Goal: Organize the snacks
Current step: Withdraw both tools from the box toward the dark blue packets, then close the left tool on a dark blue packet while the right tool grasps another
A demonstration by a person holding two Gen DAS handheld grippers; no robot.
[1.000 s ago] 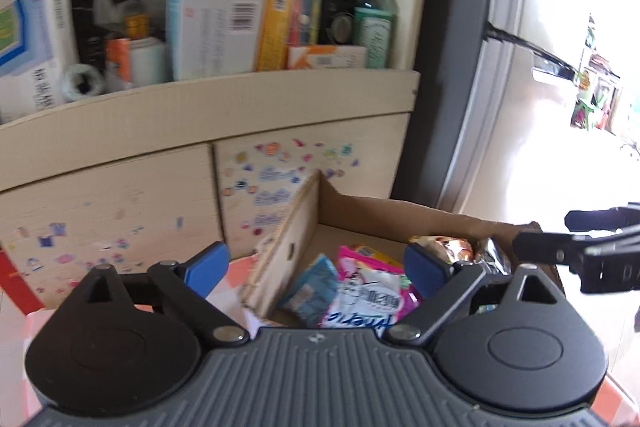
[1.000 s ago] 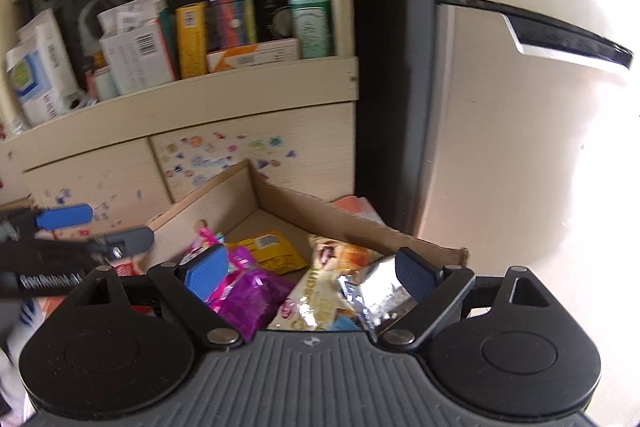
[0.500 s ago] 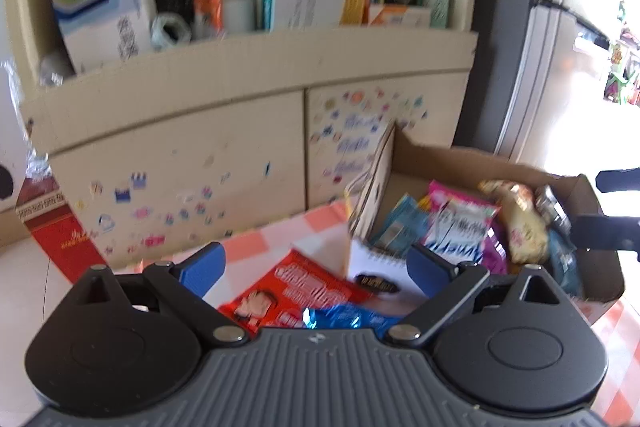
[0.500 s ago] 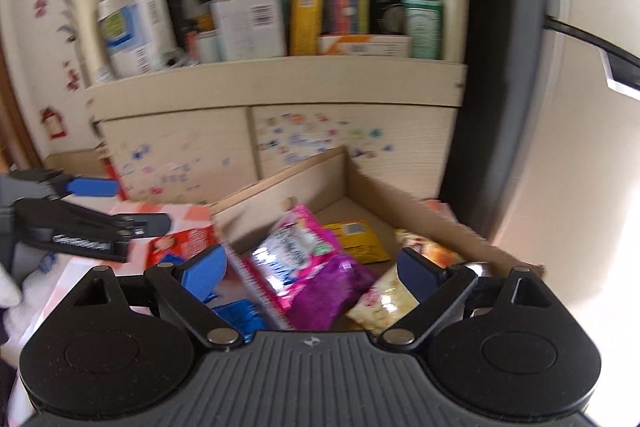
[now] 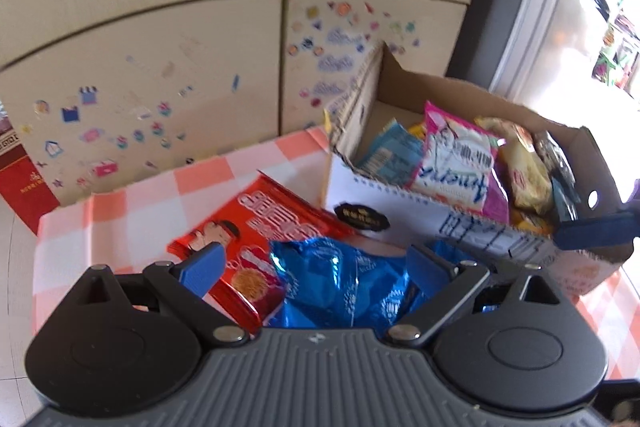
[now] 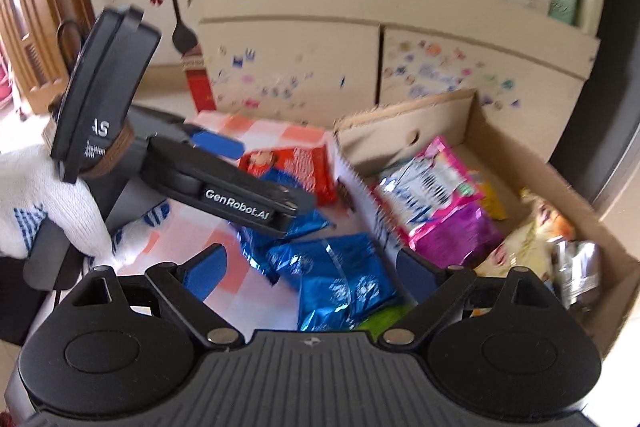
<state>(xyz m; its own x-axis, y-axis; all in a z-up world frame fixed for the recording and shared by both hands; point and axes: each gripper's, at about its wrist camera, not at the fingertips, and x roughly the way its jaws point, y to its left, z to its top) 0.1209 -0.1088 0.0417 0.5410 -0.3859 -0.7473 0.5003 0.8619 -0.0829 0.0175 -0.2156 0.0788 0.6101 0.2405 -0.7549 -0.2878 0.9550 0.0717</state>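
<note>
**Snack packets spread beside a filled cardboard box**

Two sets of tongs are held wide apart above a checked tablecloth point(image 5: 132, 211), with nothing gripped between either pair of jaws. The left tongs point(image 5: 316, 265) are aimed down at a crinkled blue packet point(image 5: 344, 287), which lies on the cloth partly over a red packet point(image 5: 256, 227). Both packets are seen just beside a cardboard box point(image 5: 440, 227), whose white front wall stands next to them.

From the right tongs point(image 6: 310, 273), several blue packets point(image 6: 340, 283) are seen on the cloth against the outer wall of the box point(image 6: 404, 119). Inside the box, a pink-and-white packet point(image 6: 436, 183) is laid over a purple one point(image 6: 456, 239), with a yellow packet point(image 6: 524, 247) and a silver foil packet point(image 6: 576, 271) toward the near right corner. The left tongs point(image 6: 260, 187) are also seen in this view, held by a white gloved hand point(image 6: 44, 203). A sticker-covered cabinet point(image 5: 160, 67) stands behind the table.
</note>
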